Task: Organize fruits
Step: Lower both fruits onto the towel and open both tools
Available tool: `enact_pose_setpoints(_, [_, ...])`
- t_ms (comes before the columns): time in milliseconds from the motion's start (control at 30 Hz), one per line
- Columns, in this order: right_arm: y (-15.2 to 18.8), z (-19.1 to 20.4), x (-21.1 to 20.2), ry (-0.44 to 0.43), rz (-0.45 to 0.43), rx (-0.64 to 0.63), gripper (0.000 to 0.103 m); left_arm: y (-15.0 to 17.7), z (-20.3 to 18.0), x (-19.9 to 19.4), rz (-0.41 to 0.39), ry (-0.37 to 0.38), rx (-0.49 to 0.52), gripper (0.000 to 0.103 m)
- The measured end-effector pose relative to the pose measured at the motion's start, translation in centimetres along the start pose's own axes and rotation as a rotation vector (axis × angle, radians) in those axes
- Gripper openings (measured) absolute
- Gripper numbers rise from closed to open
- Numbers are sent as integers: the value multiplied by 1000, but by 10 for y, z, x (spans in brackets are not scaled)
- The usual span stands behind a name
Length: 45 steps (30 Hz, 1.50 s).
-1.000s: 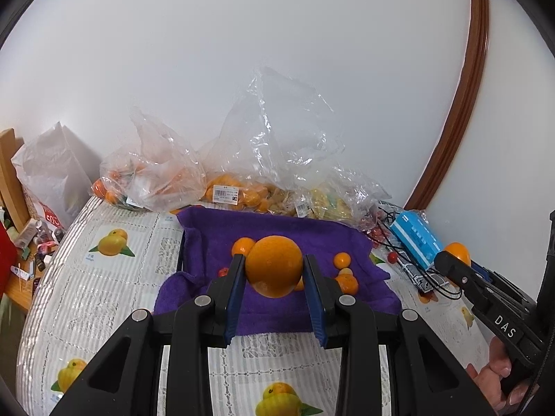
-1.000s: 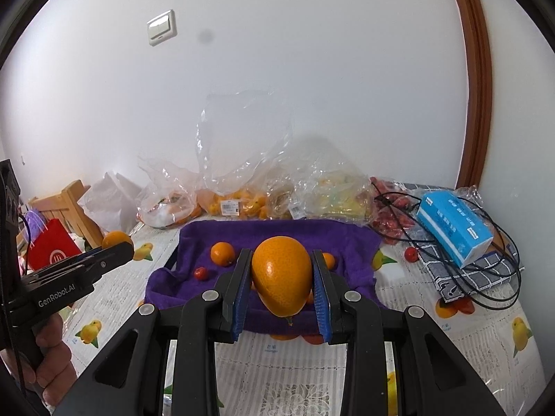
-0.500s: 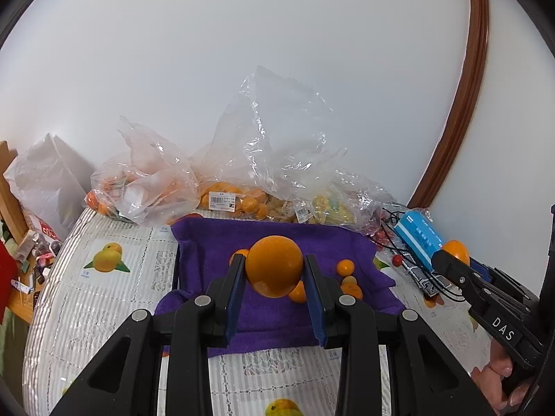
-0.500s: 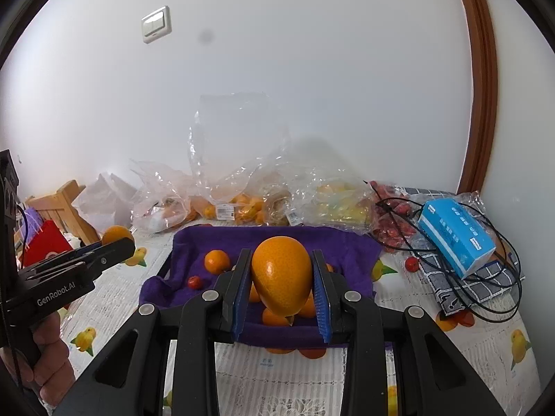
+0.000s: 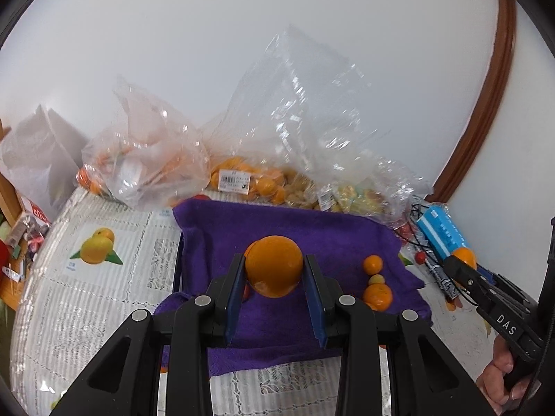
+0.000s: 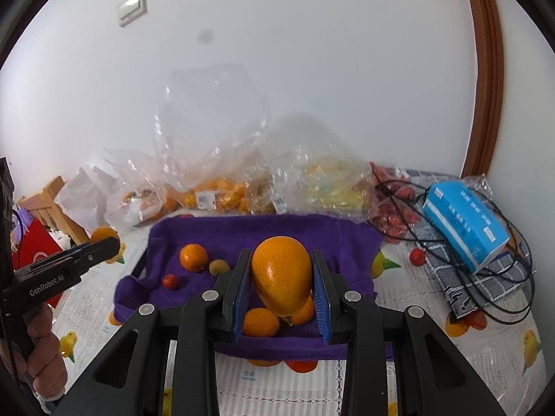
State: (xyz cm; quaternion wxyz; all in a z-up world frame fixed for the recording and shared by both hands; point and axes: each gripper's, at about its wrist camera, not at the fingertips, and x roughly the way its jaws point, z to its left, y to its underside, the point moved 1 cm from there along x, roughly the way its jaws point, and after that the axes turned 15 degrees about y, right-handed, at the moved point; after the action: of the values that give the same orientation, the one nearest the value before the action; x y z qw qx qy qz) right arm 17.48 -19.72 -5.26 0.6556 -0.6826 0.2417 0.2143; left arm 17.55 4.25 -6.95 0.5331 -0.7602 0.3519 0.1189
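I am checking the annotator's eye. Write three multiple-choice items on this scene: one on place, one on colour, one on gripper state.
1. Where does the blue rectangular tissue box lie?
A. right of the cloth
B. on the cloth
C. left of the cloth

2. What colour is the fuzzy cloth under the loose fruit?
A. green
B. purple
C. white

3. What does the right gripper do?
A. hangs open
B. grips a red tomato
C. grips a large oval orange fruit

Key: A, it rests on cables beside the cloth; B, plainly purple; C, both pads press it.
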Motion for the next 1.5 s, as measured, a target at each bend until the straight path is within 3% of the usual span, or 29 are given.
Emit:
enact_pose_setpoints(400, [31,-15,75,38,144,18,33,17,23,50,100,-20,-31,31])
enact_pose_setpoints(567, [41,-20,92,48,159,40,33,25,30,67,140,-21,-44,31])
enact_pose_setpoints(1200, [49,-17,100,55,128,9,33,40,24,101,248,-8,-45,32])
enact_pose_setpoints(1300, [49,-17,100,51,133,6,33,41,22,104,269,-9,-47,36])
enact_pose_setpoints(1500, [48,-15,88,65,117,-6,34,38,12,88,250,-25,-24,37])
